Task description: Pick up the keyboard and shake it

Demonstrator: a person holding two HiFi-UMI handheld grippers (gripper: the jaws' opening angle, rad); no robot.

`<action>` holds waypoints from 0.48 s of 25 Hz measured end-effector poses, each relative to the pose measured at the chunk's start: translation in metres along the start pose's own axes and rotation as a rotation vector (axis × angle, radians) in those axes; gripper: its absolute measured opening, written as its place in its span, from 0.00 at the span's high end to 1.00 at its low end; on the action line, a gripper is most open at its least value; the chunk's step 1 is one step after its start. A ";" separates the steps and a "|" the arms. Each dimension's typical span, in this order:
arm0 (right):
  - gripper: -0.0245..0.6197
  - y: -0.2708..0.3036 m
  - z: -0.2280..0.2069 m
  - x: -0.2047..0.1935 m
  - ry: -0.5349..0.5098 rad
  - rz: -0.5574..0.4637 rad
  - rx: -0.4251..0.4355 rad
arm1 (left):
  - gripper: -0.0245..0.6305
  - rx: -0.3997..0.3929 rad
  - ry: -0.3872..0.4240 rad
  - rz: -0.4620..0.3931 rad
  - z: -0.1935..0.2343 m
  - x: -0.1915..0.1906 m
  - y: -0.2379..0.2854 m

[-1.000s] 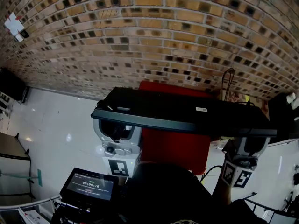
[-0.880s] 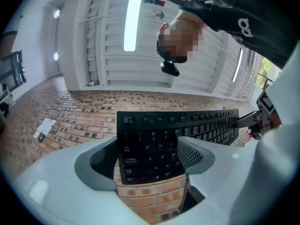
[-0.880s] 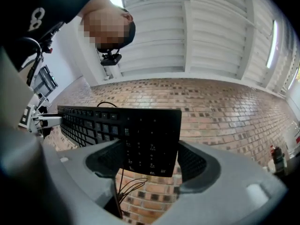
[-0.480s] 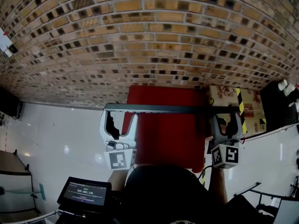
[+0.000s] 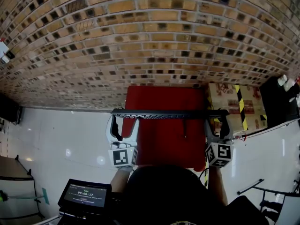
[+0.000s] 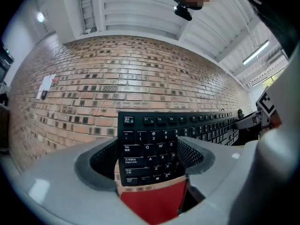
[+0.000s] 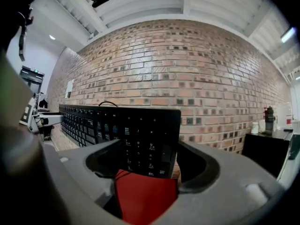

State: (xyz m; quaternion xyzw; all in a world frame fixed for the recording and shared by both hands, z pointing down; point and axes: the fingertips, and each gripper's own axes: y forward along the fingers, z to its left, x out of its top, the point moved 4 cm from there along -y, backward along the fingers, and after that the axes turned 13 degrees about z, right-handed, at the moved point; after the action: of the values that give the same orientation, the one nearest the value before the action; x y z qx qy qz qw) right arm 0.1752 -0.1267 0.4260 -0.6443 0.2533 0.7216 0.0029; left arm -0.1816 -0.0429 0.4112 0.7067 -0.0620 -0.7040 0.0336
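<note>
The black keyboard [image 5: 168,114] hangs in the air in front of a brick wall, edge-on to the head view and about level. My left gripper [image 5: 124,122] is shut on its left end, my right gripper [image 5: 218,123] on its right end. In the left gripper view the letter-key end [image 6: 152,146] sits between the dark pads, with the left gripper [image 6: 149,162] closed on it. The right gripper view shows the number-pad end [image 7: 147,135] clamped in the right gripper [image 7: 147,162]. A short piece of cable [image 5: 184,130] dangles under the keyboard.
A red surface [image 5: 161,144] lies below the keyboard. A cardboard box [image 5: 234,102] with black-and-yellow tape stands to its right, beside a black unit [image 5: 276,102]. The brick wall [image 5: 140,41] fills the far side. A small screen [image 5: 84,192] sits at lower left over white floor [image 5: 56,139].
The keyboard has dropped away from the head camera and turned from showing its flat underside to edge-on. Both grippers moved with it and kept their hold.
</note>
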 end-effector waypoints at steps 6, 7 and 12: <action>0.44 0.004 -0.002 -0.001 -0.004 0.013 0.002 | 0.35 -0.007 0.005 0.015 -0.001 -0.003 0.005; 0.44 0.004 -0.002 -0.002 -0.001 0.013 0.002 | 0.35 -0.012 0.004 0.017 -0.001 -0.004 0.006; 0.44 0.007 -0.002 -0.003 0.001 0.017 0.006 | 0.35 -0.008 0.001 0.037 0.000 -0.007 0.007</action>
State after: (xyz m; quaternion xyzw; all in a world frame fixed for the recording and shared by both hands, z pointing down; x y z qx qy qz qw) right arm 0.1751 -0.1321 0.4310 -0.6423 0.2611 0.7206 -0.0014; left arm -0.1816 -0.0491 0.4195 0.7057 -0.0724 -0.7030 0.0493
